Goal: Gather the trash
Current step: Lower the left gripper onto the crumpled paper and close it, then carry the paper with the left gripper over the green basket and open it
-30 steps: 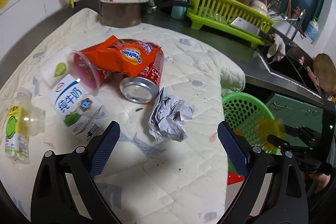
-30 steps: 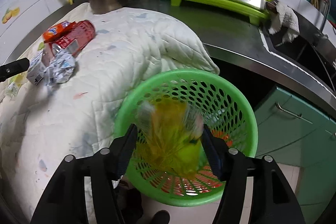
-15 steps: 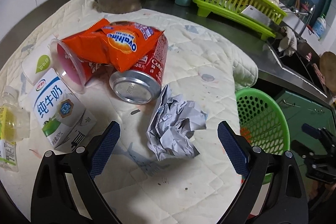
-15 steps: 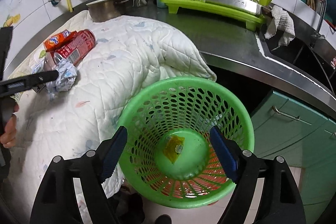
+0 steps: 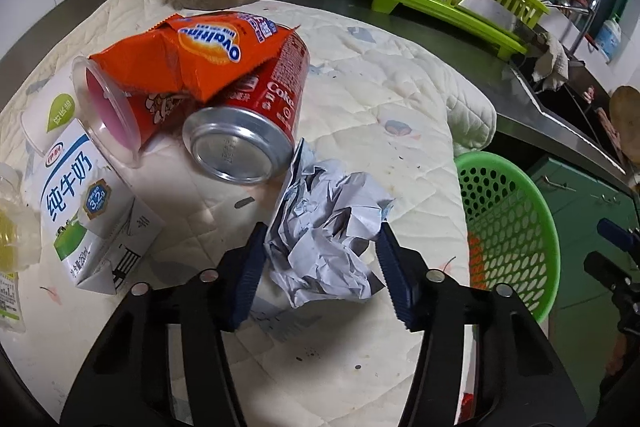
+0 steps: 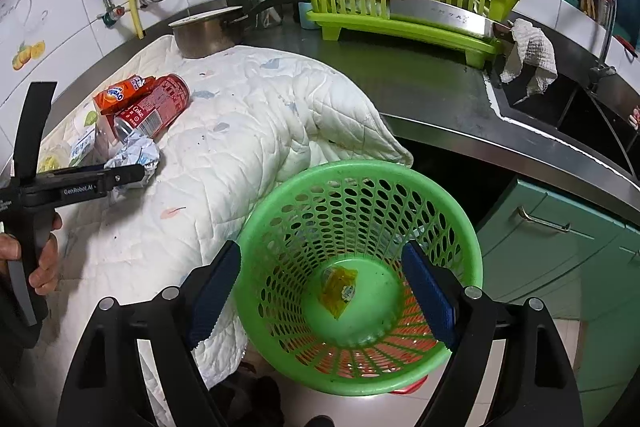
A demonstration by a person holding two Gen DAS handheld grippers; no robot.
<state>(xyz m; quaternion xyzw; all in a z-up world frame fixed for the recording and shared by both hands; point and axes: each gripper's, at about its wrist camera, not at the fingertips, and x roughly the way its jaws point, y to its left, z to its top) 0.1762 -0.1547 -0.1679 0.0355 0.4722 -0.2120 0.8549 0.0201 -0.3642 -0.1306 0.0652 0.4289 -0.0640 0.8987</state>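
A: Left wrist view: the left gripper point(image 5: 322, 269) has just been closing, and its blue pads now sit against both flanks of the crumpled paper ball point(image 5: 326, 237), pinching it on the quilted white cloth point(image 5: 380, 99).

B: What lies around the paper?

A: Just behind it, a red Coke can point(image 5: 256, 123) on its side, bottom end toward the camera. An orange Ovaltine packet point(image 5: 200, 55) is draped over the can and over a clear plastic cup point(image 5: 106, 111) with a pink inside. A white and blue milk carton point(image 5: 86, 215) lies to the left, and a small bottle with a yellow label point(image 5: 10, 247) at the far left edge.

B: And the other claw?

A: In the right wrist view the right gripper point(image 6: 322, 297) hangs over the green perforated basket point(image 6: 360, 183), jaws spread, having just been opening, with nothing between them. A yellow wrapper point(image 6: 339, 289) lies on the basket's floor.

B: Where is the basket?

A: Beside the counter, just under the overhanging edge of the cloth. A person's hand point(image 6: 42, 259) grips the left tool's handle at the left of that view.
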